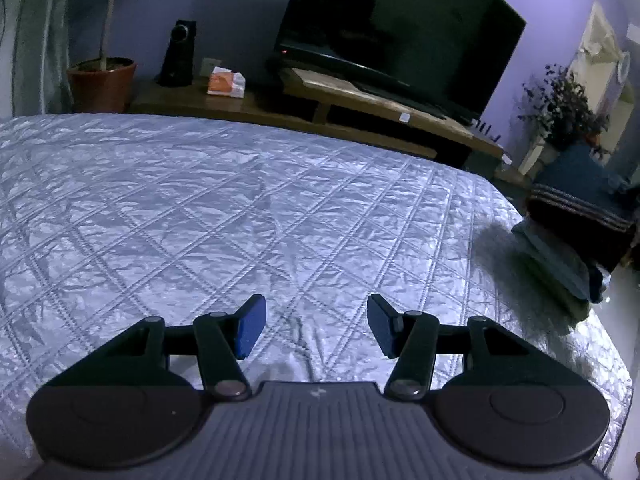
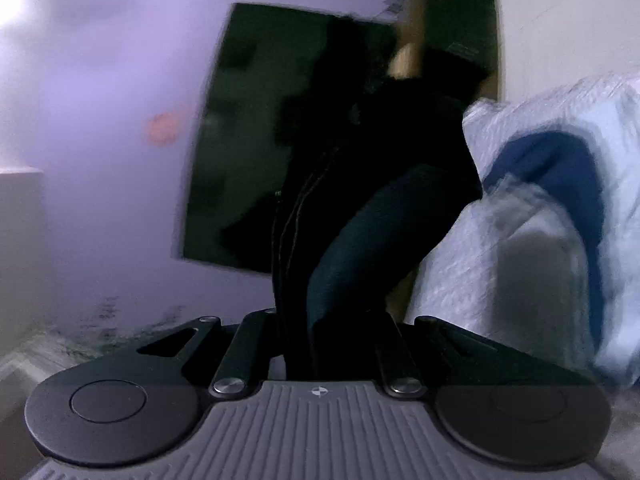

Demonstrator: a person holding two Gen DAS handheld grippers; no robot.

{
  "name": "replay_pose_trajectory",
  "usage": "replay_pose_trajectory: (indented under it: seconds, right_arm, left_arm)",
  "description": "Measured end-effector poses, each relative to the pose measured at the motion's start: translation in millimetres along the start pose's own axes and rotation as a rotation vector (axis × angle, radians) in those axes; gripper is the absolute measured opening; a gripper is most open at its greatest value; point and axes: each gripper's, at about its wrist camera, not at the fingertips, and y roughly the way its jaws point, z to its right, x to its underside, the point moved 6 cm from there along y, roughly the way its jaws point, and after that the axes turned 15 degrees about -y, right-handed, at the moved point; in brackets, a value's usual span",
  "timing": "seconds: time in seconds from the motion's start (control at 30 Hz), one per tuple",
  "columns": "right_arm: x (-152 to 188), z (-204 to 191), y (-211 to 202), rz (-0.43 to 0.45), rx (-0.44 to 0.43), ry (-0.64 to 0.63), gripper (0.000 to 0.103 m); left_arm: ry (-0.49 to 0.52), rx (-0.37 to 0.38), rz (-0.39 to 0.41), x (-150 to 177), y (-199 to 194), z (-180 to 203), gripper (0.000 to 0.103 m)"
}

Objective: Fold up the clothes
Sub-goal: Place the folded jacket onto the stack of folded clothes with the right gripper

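Currently: right gripper (image 2: pixel 320 344) clamped on a dark garment (image 2: pixel 372 240); left gripper (image 1: pixel 316 326) hangs spread and empty over the quilted bedspread (image 1: pixel 200 200).

Right wrist view, blurred: the dark garment fills the centre of the frame, pinched between the fingers at bottom centre and running toward the top of the frame, so its long axis lies about along the fingers; which end is collar or hem I cannot tell. Left wrist view: blue pads (image 1: pixel 252 328) wide apart, nothing between them; bare quilt across the middle of the frame, a stack of folded dark clothes (image 1: pixel 576 232) at the right edge. Judgement: a garment is being carried, either out to the quilt for folding or off it to the stack; the pictures do not settle which. Either way it must land flat, unbunched.
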Motion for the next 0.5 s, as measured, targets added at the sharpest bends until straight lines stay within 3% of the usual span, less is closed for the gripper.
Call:
replay_pose_trajectory:
  seconds: [0.27,0.33,0.43,0.5]
  right_arm:
    - [-18.2,103.8,-3.7,-0.01,0.351,-0.058,0.019]
    - [-23.4,104.3,-4.5,-0.022,0.351,-0.072,0.021]
    - [-22.1,84.7,-5.1,-0.072,0.392,-0.166,0.032]
    - [-26.1,76.6,-16.2,-0.109,0.442,-0.257,0.045]
  left_arm:
    - [0.027,-0.003,-0.017,3.9,9.6,5.8,0.051]
    - [0.041,-0.005,-0.021,6.0,9.9,7.8,0.052]
    - [0.056,-0.007,-0.024,8.1,9.5,10.1,0.052]
    - [0.049,-0.008,-0.026,7.8,8.9,8.9,0.052]
